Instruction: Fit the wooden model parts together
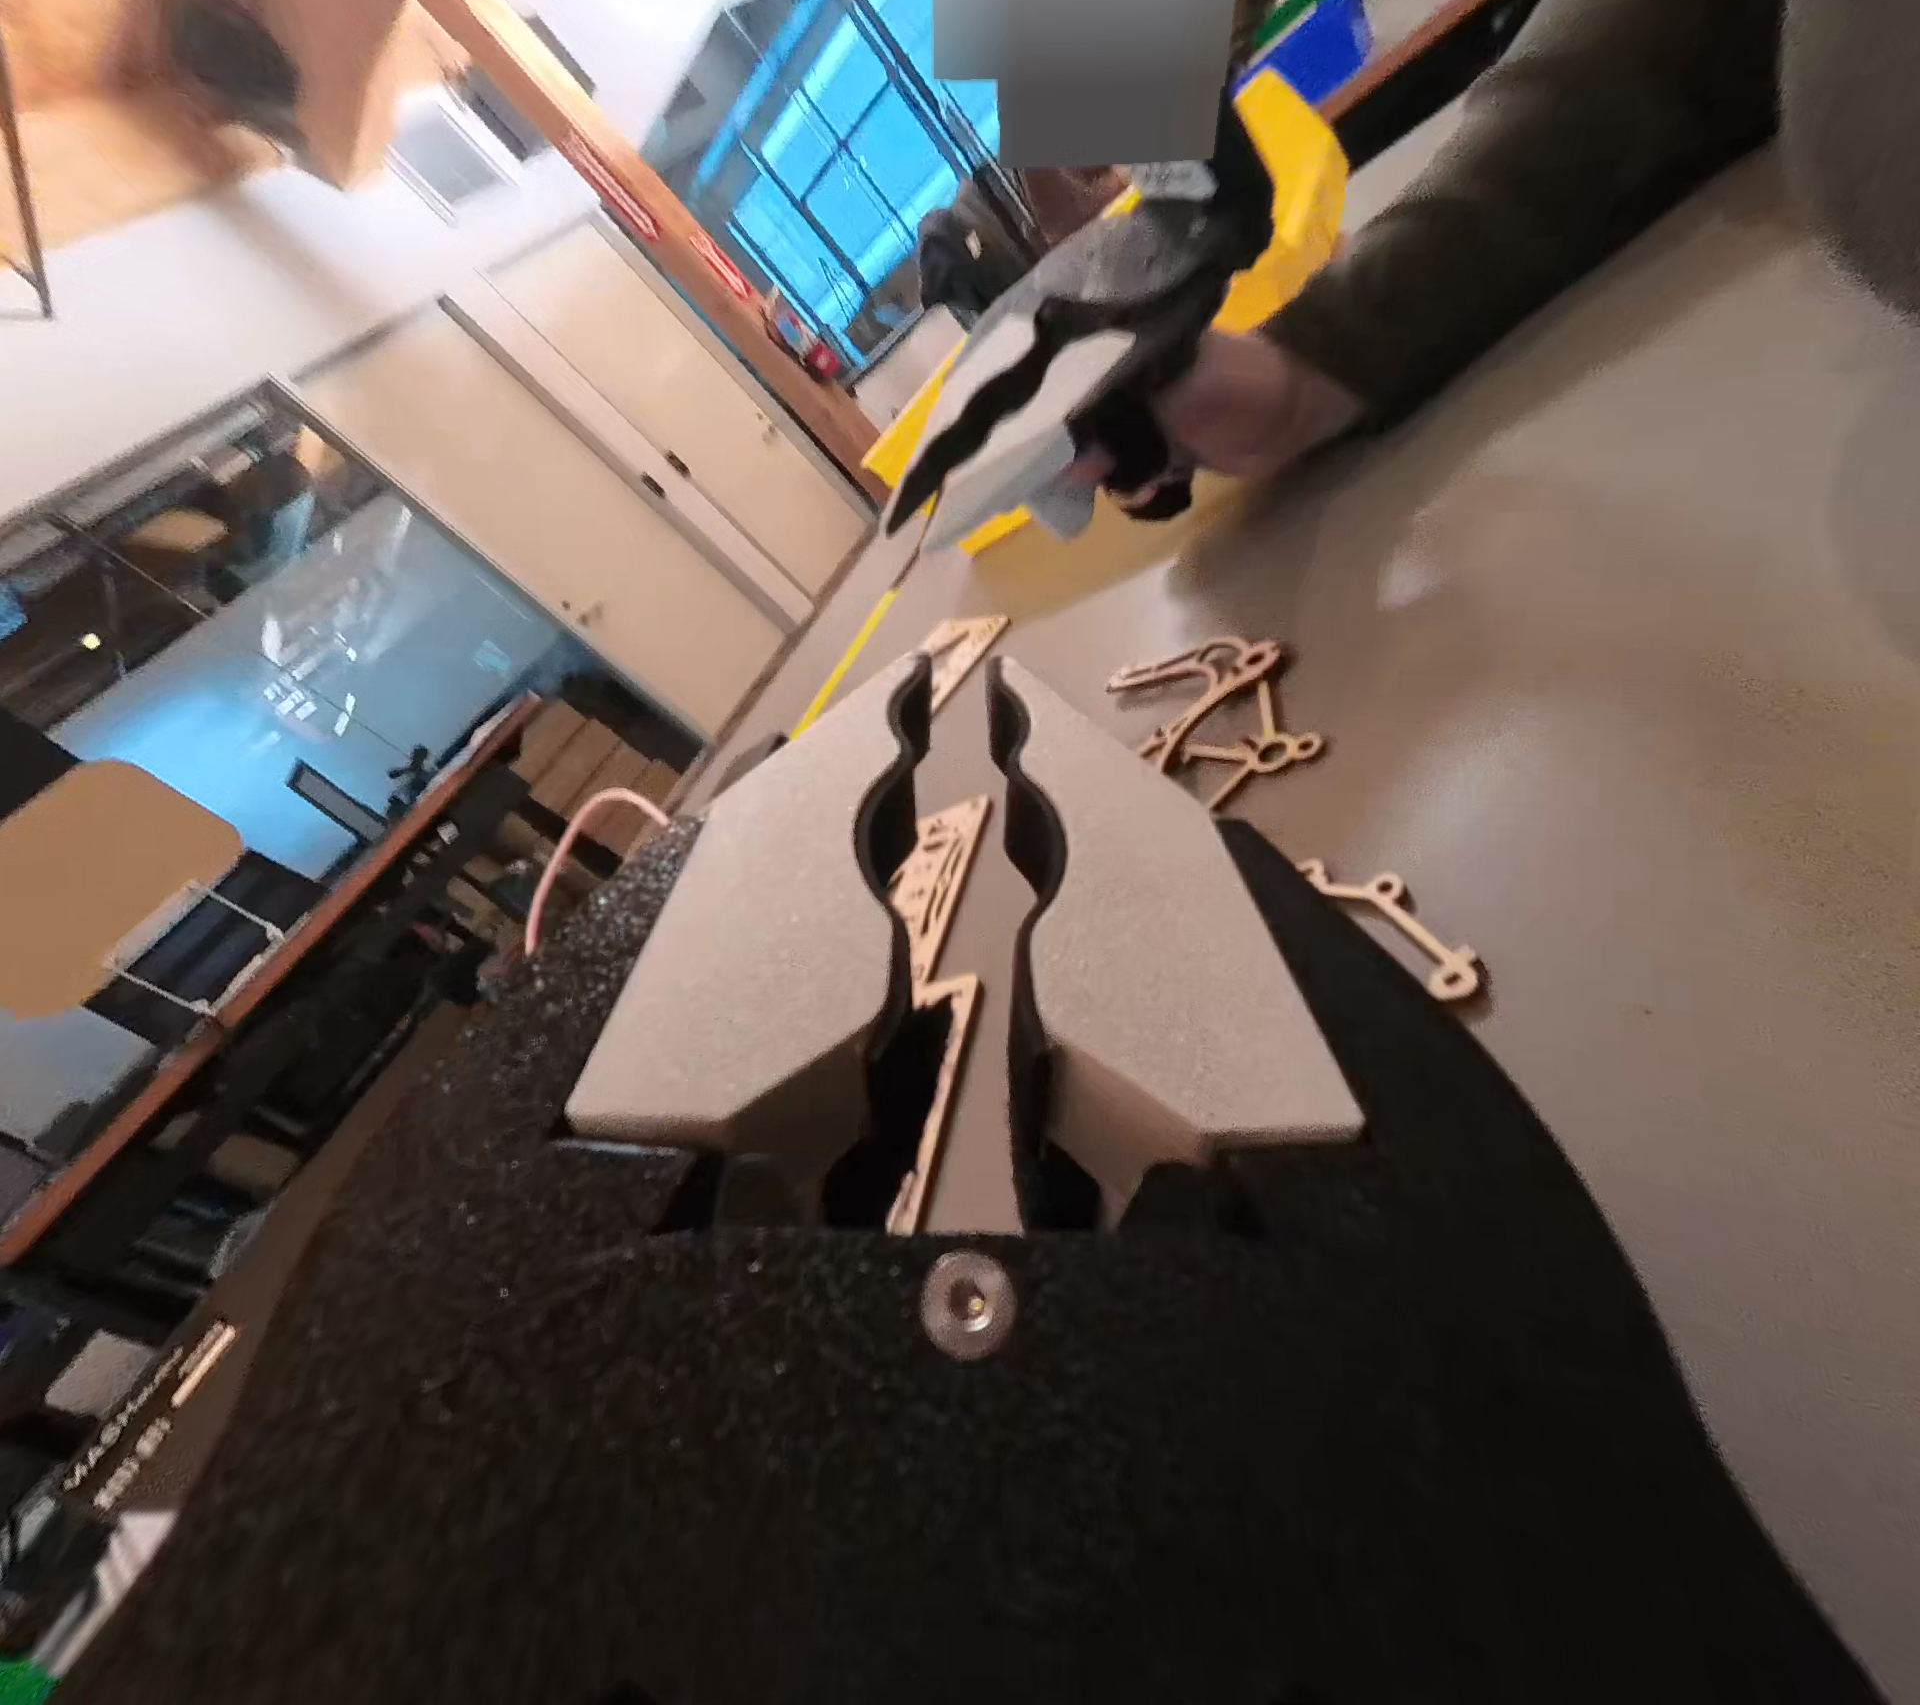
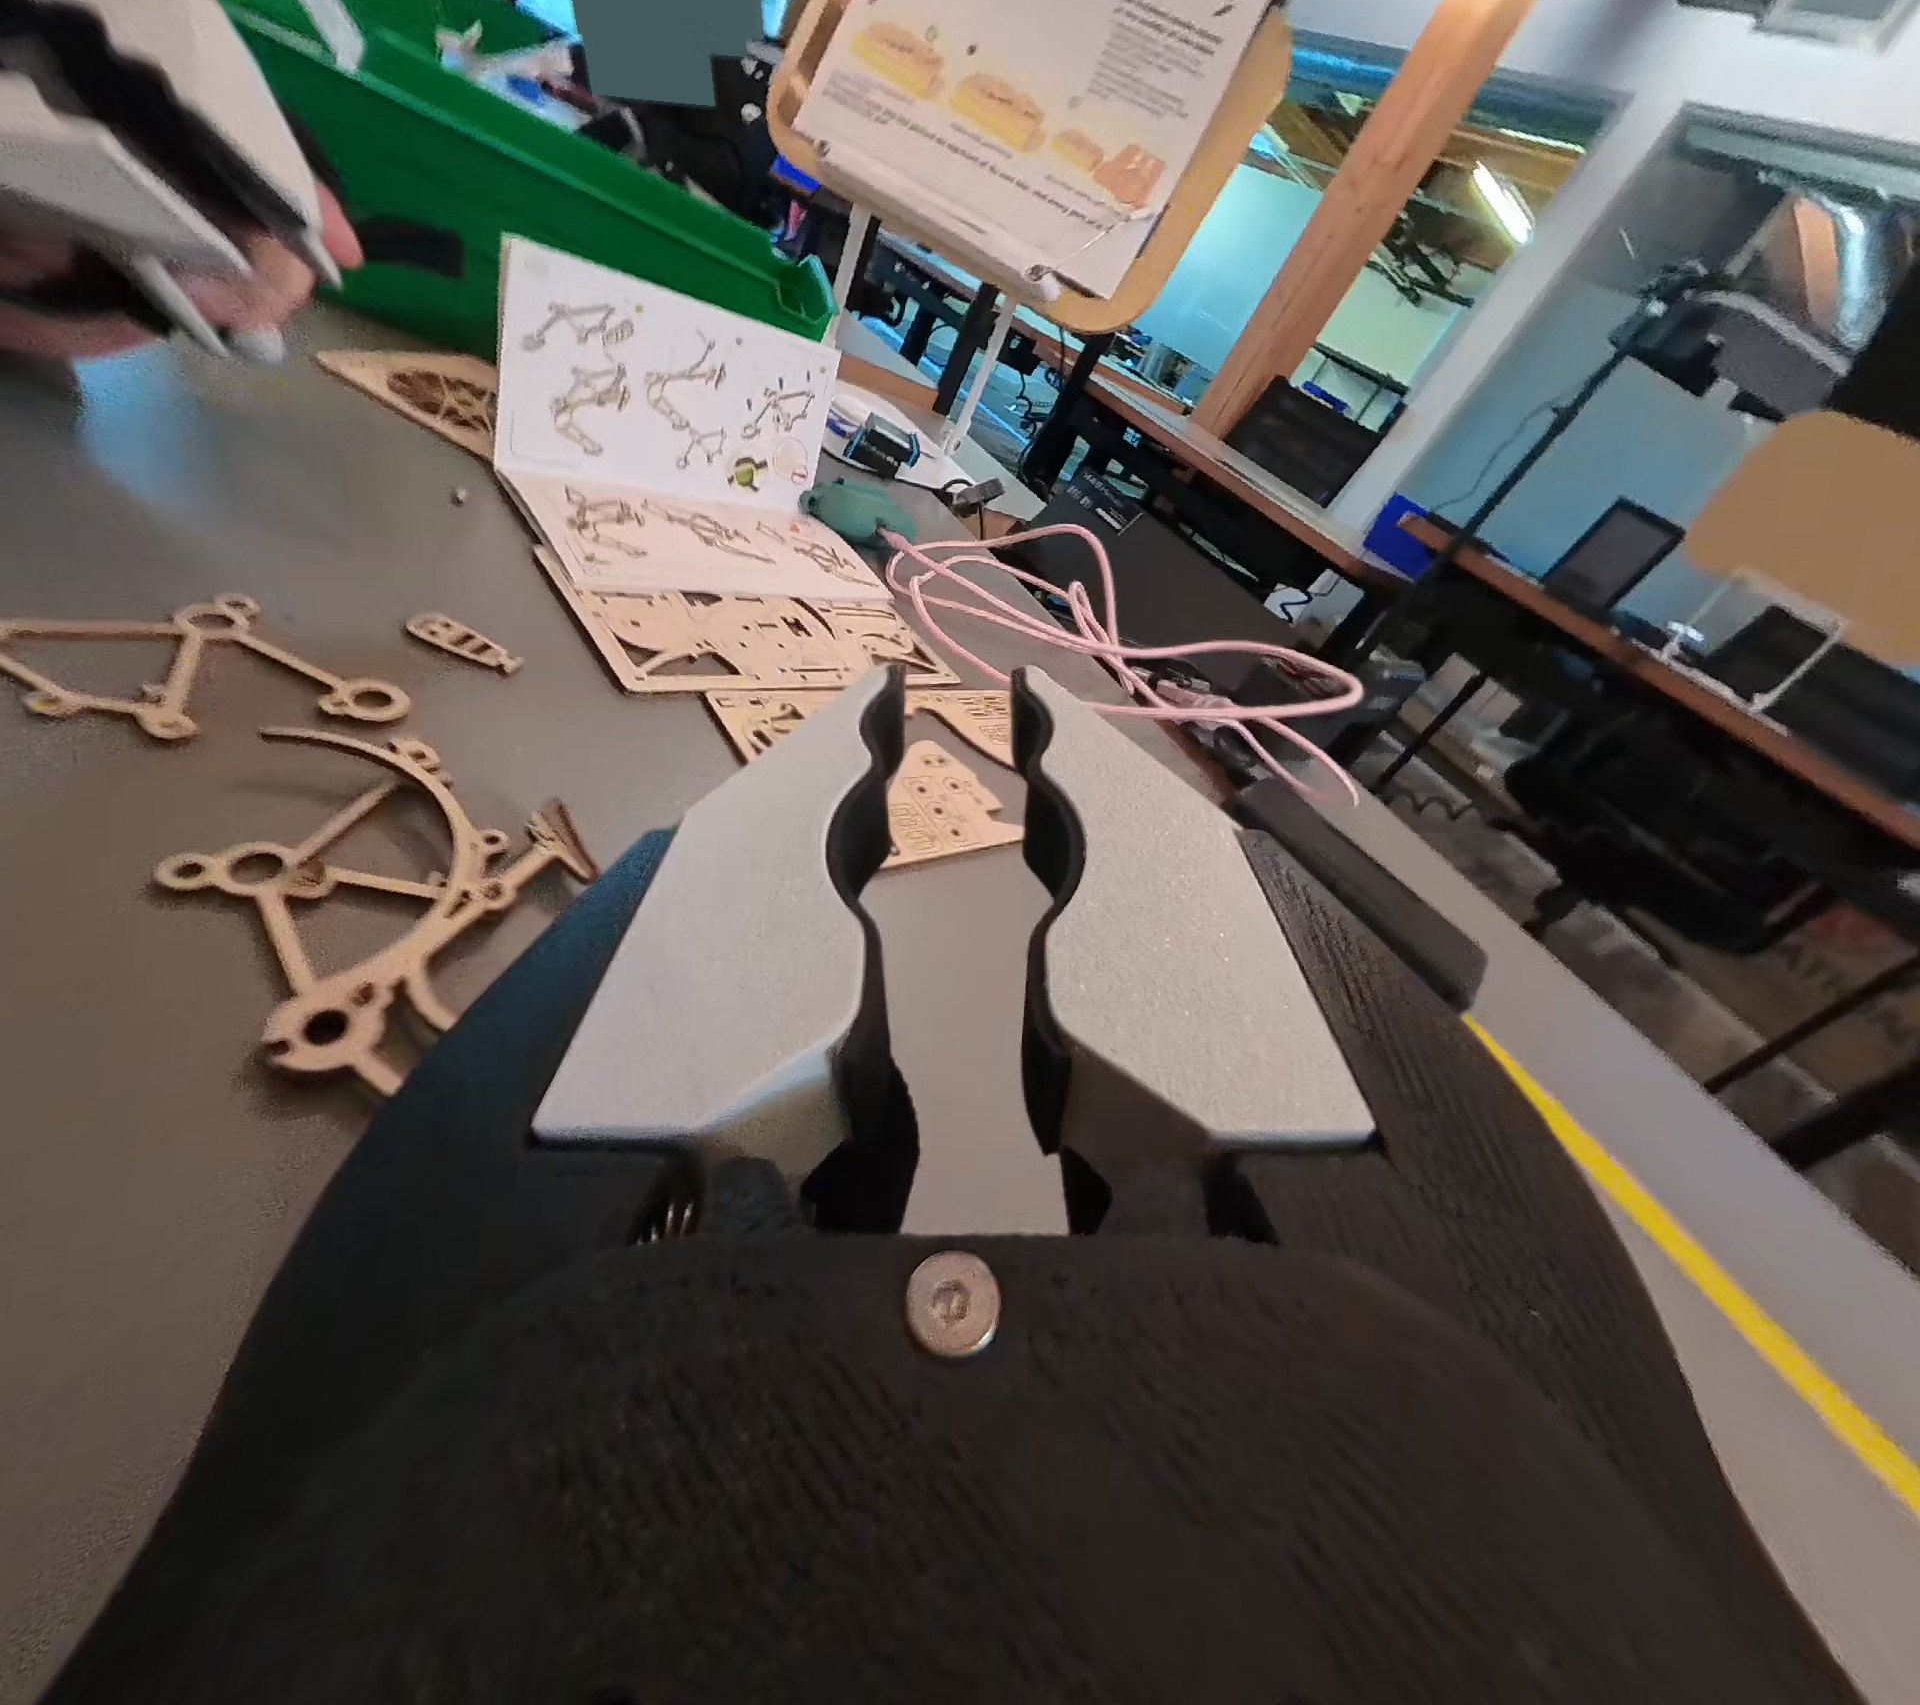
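While parted, both tools empty.

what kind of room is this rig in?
Likely a workshop or lab: long workbenches in rows, green parts bin, an instruction sheet on a stand, camera tripod behind.

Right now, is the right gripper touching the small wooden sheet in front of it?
Apart. In the right wrist view, the right gripper hangs open and empty, and the small wooden sheet lies flat on the table below, seen through the gap between the fingers.
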A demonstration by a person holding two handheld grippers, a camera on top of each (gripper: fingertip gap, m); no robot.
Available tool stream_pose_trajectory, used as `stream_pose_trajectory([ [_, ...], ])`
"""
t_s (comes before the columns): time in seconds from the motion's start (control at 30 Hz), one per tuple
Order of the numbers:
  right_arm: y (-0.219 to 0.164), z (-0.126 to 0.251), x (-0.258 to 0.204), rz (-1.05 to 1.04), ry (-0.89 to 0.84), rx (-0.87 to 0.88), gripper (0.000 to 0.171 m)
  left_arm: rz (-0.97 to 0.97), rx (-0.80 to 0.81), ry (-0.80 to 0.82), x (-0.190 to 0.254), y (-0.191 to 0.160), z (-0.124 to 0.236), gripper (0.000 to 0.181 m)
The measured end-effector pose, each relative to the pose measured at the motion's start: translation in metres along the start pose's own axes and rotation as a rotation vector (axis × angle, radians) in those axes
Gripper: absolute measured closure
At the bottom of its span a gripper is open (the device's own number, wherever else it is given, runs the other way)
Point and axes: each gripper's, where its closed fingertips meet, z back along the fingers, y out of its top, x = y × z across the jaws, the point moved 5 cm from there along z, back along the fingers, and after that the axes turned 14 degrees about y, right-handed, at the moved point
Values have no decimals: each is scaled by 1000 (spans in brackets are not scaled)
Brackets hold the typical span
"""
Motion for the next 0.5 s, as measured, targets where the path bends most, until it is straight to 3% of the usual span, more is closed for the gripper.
stream_pose_trajectory([
  [0.17,-7,-19,3,17,121,12,155,-47,59,-26,7,-5,-1,177],
  [0.27,-7,-20,6,-23,159,42,156,32,76,-33,1,-4,2,177],
  [0.5,-8,-9,18,-227,195,160,157,70,65,-32,-2,-9,2,181],
])
